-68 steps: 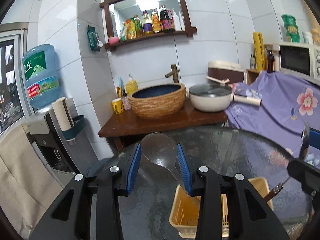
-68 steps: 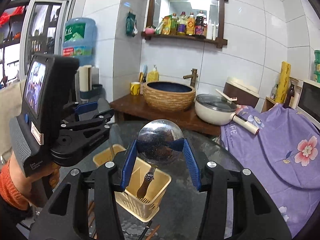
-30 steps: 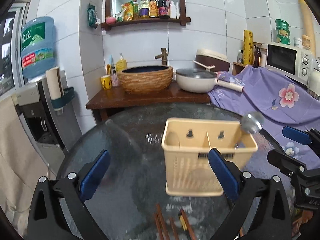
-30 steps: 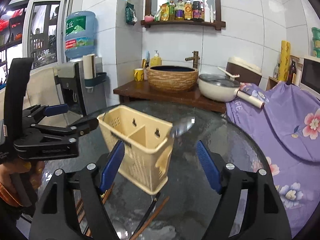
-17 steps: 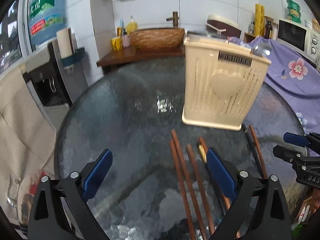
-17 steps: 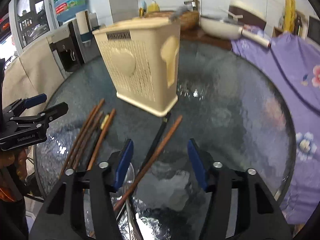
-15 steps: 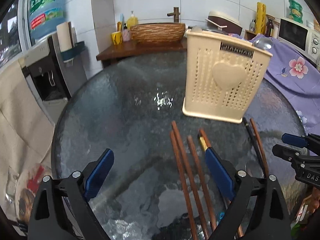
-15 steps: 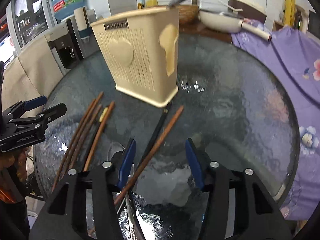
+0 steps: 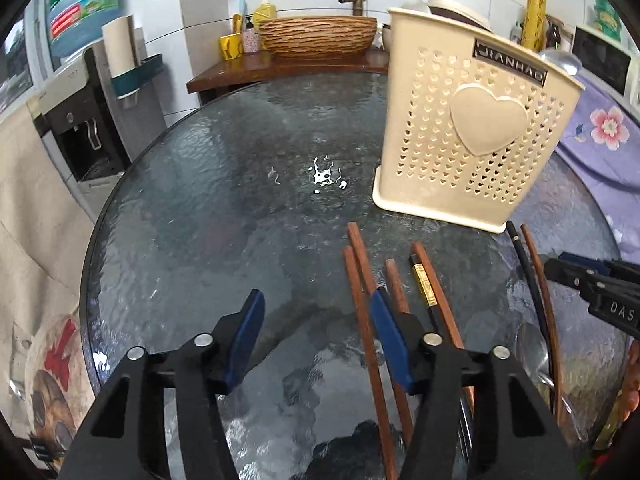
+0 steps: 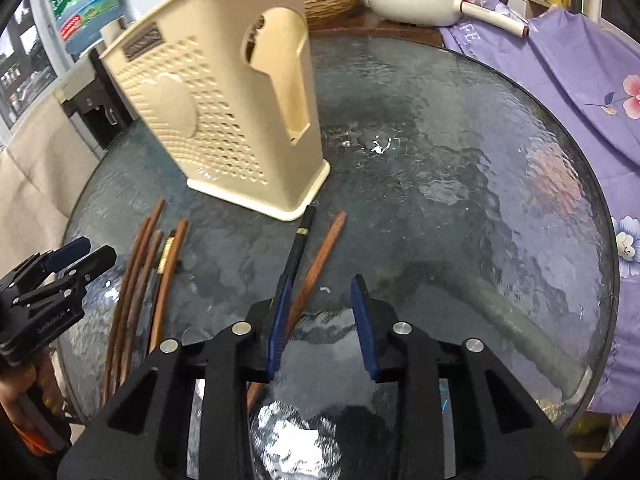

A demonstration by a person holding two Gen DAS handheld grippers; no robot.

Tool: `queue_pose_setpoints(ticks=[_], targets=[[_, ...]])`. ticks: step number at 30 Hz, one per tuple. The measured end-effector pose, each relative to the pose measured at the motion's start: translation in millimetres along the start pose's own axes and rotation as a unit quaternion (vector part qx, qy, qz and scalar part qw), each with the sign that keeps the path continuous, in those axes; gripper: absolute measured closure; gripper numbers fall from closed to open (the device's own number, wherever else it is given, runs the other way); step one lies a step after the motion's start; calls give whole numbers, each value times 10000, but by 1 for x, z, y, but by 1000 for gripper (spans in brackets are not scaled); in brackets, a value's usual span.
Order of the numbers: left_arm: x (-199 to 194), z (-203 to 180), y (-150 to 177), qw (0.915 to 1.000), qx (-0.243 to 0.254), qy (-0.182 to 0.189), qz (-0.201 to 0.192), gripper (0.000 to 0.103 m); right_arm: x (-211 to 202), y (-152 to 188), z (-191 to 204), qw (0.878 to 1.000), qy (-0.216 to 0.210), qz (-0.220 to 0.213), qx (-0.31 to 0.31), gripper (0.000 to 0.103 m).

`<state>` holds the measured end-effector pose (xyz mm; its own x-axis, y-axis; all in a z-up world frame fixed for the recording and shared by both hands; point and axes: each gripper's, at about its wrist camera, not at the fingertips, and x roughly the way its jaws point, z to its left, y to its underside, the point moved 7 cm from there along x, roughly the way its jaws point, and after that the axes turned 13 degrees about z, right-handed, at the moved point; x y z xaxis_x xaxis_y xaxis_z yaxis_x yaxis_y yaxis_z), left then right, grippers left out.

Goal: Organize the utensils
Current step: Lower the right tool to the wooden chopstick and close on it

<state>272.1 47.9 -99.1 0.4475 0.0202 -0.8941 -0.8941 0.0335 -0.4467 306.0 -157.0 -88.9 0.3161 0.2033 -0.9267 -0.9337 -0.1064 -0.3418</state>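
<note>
Filling both views, the glass table (image 9: 208, 208) bears the cream holder (image 9: 472, 136) upright, a metal ladle (image 9: 560, 62) showing above its rim. Brown chopsticks (image 9: 360, 276) lie in a loose row just before it, with a black one (image 10: 298, 248) and a spoon (image 9: 532, 346) nearby. Both grippers hover low with jaws just narrowing: left (image 9: 316, 320) half open beside the row, right (image 10: 320, 308) narrower over a brown stick, neither gripping.

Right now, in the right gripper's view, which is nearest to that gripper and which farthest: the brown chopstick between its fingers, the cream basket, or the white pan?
1. Brown chopstick, between the right gripper fingers.
2. Cream basket, upper left on the table.
3. White pan, beyond the table, top.
</note>
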Motion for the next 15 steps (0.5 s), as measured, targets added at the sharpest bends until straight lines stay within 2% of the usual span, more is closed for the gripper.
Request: queue_pose_setpoints(ticks=[7,10,11,15], targets=[[12,-7,7,9997,112,47,224,58,10,-4,-1,9999,22,138,31,75],[15,-7,10,9995,158,27,277,63,13,-6,0,9998,73,159,1,80],[17,-6,11,9994,162,17,306,65,13,-6,-1,9998,31,180,11,84],[18,-2,9,9993,142,44,337,66,14,-9,-5,9996,-132,236,122,86]])
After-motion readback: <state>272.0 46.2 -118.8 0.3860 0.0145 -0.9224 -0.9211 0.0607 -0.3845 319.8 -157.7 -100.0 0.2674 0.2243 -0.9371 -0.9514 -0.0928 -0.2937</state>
